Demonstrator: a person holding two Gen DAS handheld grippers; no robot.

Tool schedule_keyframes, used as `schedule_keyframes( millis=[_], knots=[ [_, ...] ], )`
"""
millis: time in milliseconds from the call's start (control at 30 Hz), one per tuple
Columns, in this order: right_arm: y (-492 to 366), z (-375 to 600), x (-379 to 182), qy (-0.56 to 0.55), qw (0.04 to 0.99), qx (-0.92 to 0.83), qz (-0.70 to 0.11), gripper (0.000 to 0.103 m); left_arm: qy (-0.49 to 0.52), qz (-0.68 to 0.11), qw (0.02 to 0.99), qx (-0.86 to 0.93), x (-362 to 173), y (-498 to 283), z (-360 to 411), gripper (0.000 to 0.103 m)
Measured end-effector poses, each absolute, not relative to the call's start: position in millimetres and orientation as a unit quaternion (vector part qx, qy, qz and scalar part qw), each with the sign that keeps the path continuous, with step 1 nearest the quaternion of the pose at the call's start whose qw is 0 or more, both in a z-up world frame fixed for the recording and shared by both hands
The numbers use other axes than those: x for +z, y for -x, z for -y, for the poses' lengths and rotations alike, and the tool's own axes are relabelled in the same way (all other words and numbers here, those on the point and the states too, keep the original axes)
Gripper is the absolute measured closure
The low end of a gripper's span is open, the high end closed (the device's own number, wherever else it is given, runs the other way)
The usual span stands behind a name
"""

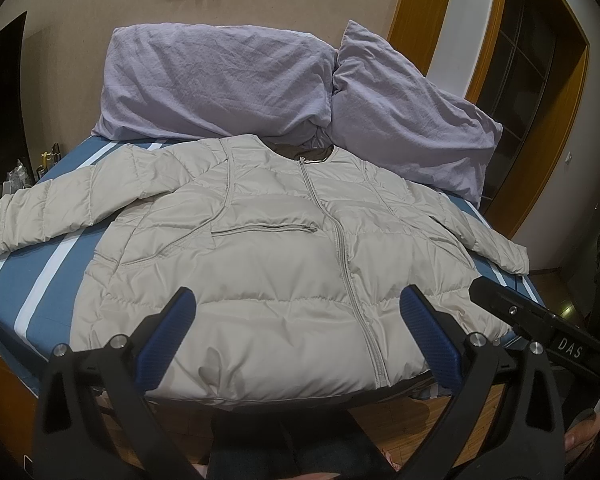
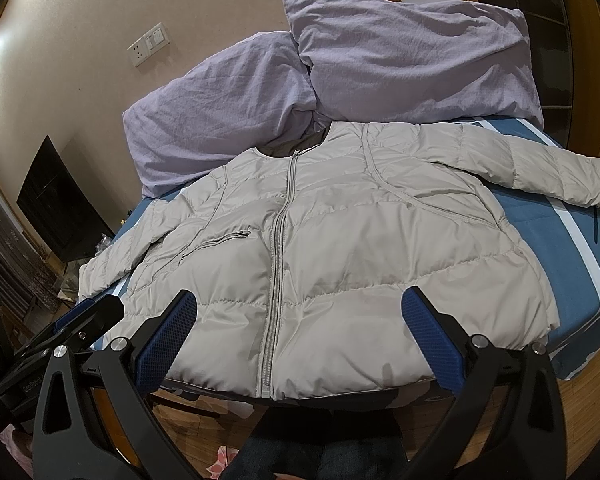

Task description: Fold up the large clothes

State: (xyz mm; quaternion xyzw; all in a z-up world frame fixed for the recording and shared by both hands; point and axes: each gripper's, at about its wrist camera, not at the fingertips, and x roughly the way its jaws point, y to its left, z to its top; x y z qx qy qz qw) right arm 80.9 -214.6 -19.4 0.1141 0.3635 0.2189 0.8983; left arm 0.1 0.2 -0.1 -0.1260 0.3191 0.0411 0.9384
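Note:
A cream puffer jacket [image 1: 284,248] lies flat, front up and zipped, on the blue striped bed [image 1: 32,280], both sleeves spread out to the sides. It also shows in the right wrist view [image 2: 340,240]. My left gripper [image 1: 298,304] is open and empty, held above the jacket's hem near the bed's front edge. My right gripper [image 2: 300,304] is open and empty too, above the hem further right; it also shows at the right of the left wrist view [image 1: 540,320]. The left gripper shows at the lower left of the right wrist view [image 2: 80,320].
Two lilac pillows [image 1: 220,84] [image 1: 412,120] lean on the wall behind the jacket's collar. A dark screen [image 2: 56,204] and a cluttered side table stand left of the bed. Wooden door frames [image 1: 492,40] are at the right. Wood floor [image 1: 400,412] lies below the bed's front edge.

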Motion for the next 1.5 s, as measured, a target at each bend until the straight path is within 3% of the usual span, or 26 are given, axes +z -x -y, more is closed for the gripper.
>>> schedule_keyframes(
  millis=[1000, 1500],
  knots=[
    [-86.8, 214.9, -21.8, -0.114, 0.898, 0.215, -0.367, 0.001, 0.126, -0.324, 0.937, 0.043, -1.4, -2.2, -0.5, 0.002],
    [-164.9, 249.4, -42.6, -0.132, 0.901, 0.156, -0.384, 0.001, 0.089, -0.353, 0.927, 0.091, -23.7, -79.7, -28.6, 0.002]
  ],
)
